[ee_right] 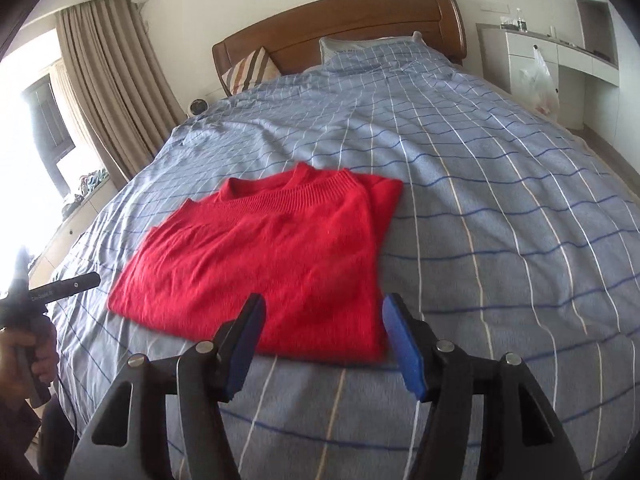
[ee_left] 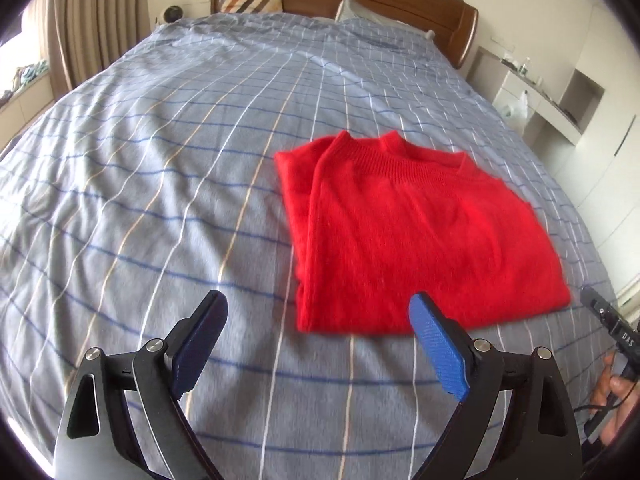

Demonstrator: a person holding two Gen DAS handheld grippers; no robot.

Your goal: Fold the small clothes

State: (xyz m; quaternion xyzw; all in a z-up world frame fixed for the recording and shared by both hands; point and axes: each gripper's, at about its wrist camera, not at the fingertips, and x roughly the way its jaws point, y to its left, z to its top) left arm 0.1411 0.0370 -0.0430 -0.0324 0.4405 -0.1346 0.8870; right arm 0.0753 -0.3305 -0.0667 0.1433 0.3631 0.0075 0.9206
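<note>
Both held low over the near end of the bed (ee_left: 160, 160), pointing forward and down toward the checked blue cover. Left gripper (ee_left: 316, 322) spread wide, blue pads well apart, nothing between them but bedcover; tips hanging just short of the near edge of the red sweater (ee_left: 420, 232), right pad overlapping that edge in the left wrist view, contact impossible to judge. Right gripper (ee_right: 322, 328) parted to a middling gap, empty too, framing the sweater's near right corner without pressing on it. Red sweater (ee_right: 272, 256) lying folded flat on the cover, ribbed collar turned toward the wooden headboard (ee_right: 360, 20), one side doubled over in a long lengthwise fold. Seen from the left wrist camera: a hand (ee_left: 616, 396) at the far right edge, wrapped round the black handle of the other tool. Seen from the right wrist camera: a hand (ee_right: 32, 352) at the far left edge, closed about a black grip, its black bar reaching toward the sweater's left side. Striped cushion (ee_right: 250, 70) propped against the headboard, curtains (ee_right: 108, 80) off to the left.
</note>
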